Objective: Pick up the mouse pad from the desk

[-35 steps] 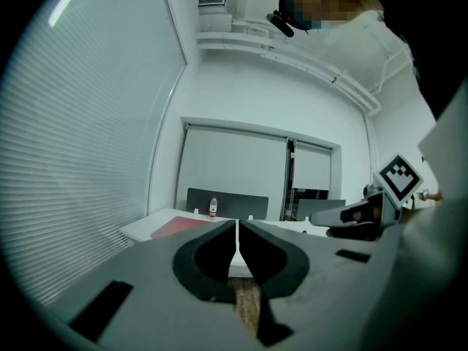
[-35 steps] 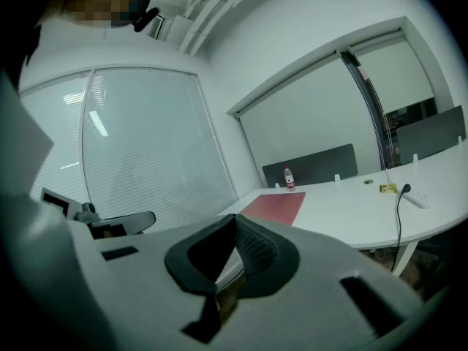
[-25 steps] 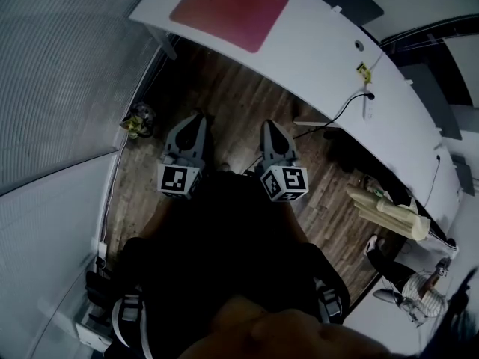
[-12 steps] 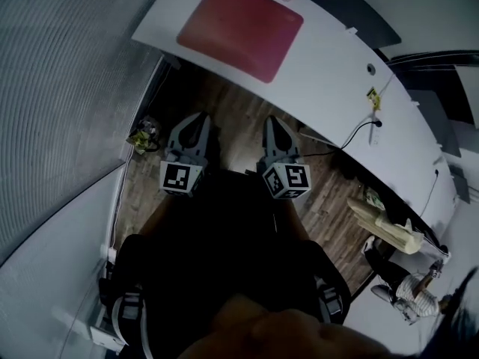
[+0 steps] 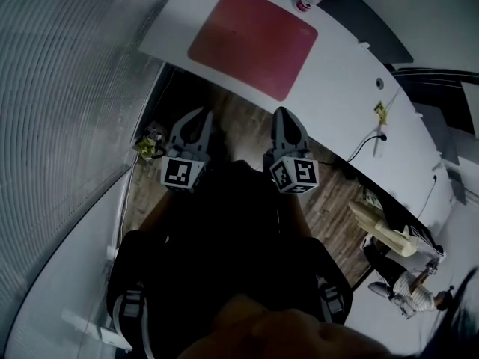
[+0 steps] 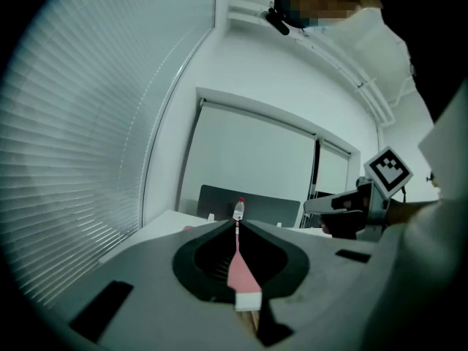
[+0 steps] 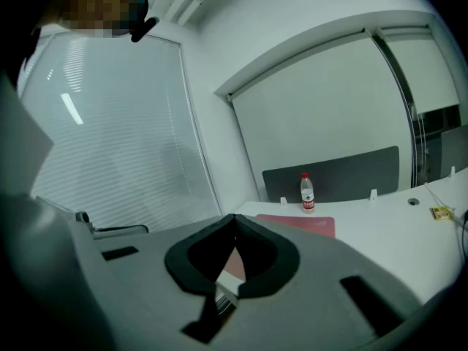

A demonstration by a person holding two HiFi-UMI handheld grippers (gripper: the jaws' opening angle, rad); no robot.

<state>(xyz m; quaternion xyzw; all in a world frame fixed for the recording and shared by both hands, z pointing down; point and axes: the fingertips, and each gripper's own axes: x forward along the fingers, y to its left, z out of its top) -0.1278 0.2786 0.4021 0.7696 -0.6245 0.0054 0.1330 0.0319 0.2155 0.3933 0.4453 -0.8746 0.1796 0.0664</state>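
Observation:
A red mouse pad (image 5: 253, 42) lies flat on the white desk (image 5: 352, 103), near its left end. From the right gripper view the mouse pad (image 7: 307, 224) shows ahead on the desktop. My left gripper (image 5: 196, 118) and right gripper (image 5: 286, 118) are both shut and empty. They hang side by side over the wooden floor, short of the desk's near edge. In the left gripper view, the left gripper (image 6: 237, 225) has its jaws closed, and the right gripper (image 6: 344, 207) shows at the right. The right gripper (image 7: 234, 219) likewise has its jaws together.
A small bottle with a red cap (image 5: 308, 0) stands just beyond the pad, in front of a dark divider panel (image 7: 329, 174). A yellow tag (image 5: 380, 108) and a cable (image 5: 367, 144) lie on the desk further right. Window blinds (image 5: 67, 81) run along the left.
Both grippers have moved forward toward the desk, still shut. The desk and mouse pad now sit lower and nearer in the head view, and the bottle has come into sight.

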